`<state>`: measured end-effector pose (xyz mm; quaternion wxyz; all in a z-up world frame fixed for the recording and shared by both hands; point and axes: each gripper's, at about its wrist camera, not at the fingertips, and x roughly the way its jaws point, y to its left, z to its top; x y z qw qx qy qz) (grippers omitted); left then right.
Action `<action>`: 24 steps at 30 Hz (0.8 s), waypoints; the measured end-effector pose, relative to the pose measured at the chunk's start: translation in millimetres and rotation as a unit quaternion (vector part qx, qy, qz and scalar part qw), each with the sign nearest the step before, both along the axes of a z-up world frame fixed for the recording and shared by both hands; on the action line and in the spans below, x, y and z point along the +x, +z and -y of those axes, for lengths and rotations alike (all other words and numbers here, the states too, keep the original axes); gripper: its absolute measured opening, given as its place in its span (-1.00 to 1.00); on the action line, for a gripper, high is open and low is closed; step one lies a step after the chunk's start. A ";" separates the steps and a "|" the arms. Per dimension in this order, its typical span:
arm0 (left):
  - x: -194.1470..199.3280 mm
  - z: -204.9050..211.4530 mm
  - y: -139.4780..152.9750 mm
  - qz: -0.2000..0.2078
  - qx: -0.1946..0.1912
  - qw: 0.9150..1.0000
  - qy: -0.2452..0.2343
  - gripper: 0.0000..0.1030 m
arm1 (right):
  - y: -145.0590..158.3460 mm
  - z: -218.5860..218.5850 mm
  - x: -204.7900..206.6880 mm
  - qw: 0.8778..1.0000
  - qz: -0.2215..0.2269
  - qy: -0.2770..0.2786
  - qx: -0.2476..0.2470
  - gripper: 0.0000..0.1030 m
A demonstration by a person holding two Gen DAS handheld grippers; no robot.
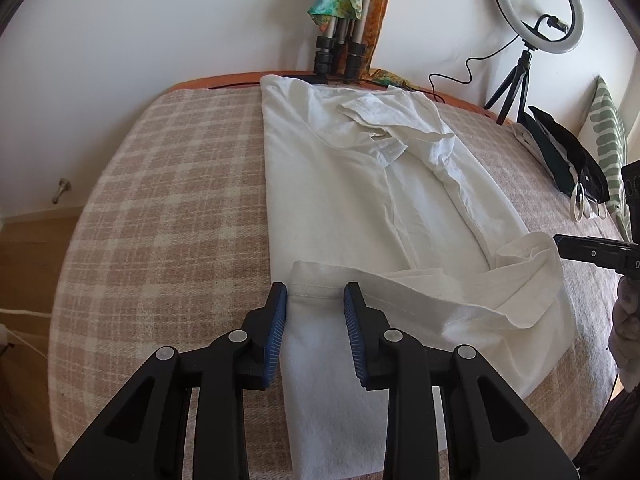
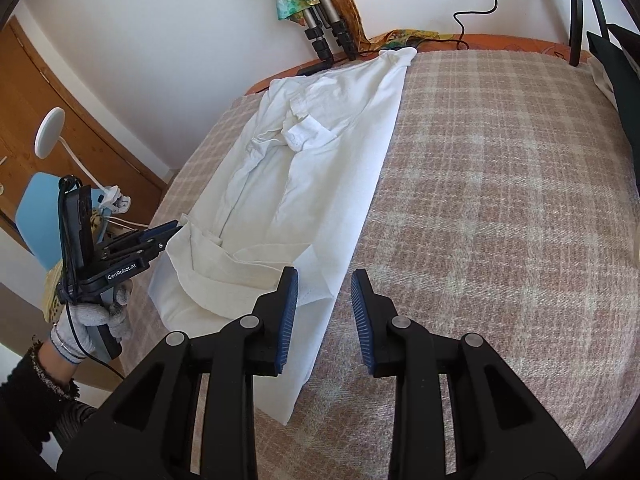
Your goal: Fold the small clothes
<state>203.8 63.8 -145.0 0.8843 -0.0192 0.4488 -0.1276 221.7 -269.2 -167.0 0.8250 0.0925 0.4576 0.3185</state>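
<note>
Two black grippers with blue pads hover at the near end of a white garment (image 1: 360, 184) spread lengthwise on a plaid bed cover (image 1: 160, 200). In the left wrist view the left gripper (image 1: 315, 312) fills the bottom centre, jaws parted wide, with the garment's stitched hem lying between the pads but apparently not pinched. In the right wrist view the right gripper (image 2: 325, 308) sits at the bottom centre, equally wide open and holding nothing — its left pad is over the garment's near corner, its right pad over bare cover.

The garment runs from the lower centre to the upper centre of both frames, side panels already turned inward, a loose flap of the bottom hem doubled back at the near end.

The risks, as a judgement: a jaw closing now could catch only the top layer, or the cover beneath, so that lifting would drag the inward folds apart. The two grippers are working different corners, and uneven lifting could skew the next fold. The crumpled collar area at the far end could bunch into a lump.

The count: two grippers, one white garment, one plaid cover, one ring light (image 1: 538, 4) on a small tripod at upper right of the left view, one bundle of tripod legs (image 1: 340, 48) draped with colourful scarves (image 1: 344, 0) at top centre, one dark heap of clothing (image 1: 568, 152) at right — its pieces cannot be counted.
</note>
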 end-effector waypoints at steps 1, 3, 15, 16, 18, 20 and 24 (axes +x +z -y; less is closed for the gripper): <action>0.4 -0.1 -0.7 -0.001 -0.003 1.000 0.000 -0.47 | -0.9 -1.4 0.7 1.000 0.000 0.002 -0.001 -0.43; 1.8 -1.4 -1.5 -0.003 -0.007 1.000 0.004 -0.50 | -1.9 -3.0 3.4 1.000 -0.003 0.006 0.005 -0.43; 5.3 -8.6 -2.5 -0.002 -0.019 1.000 0.020 -0.92 | 3.6 2.6 3.7 0.998 0.001 0.063 0.017 0.00; 5.5 -9.6 -2.6 -0.003 -0.022 1.000 0.021 -0.92 | 1.8 0.9 3.6 0.998 0.000 0.068 0.014 0.00; 5.9 -11.4 -2.5 -0.005 -0.029 0.999 0.024 -0.92 | -0.8 -4.2 3.1 0.997 0.000 0.082 0.009 0.00; 5.7 -11.8 -2.6 -0.004 -0.031 0.999 0.026 -0.92 | -3.2 -9.8 2.0 0.996 0.006 0.091 -0.006 0.00; 5.9 -11.7 -2.5 -0.005 -0.036 0.999 0.030 -0.93 | -7.9 -20.8 2.2 0.995 0.020 0.093 -0.026 0.00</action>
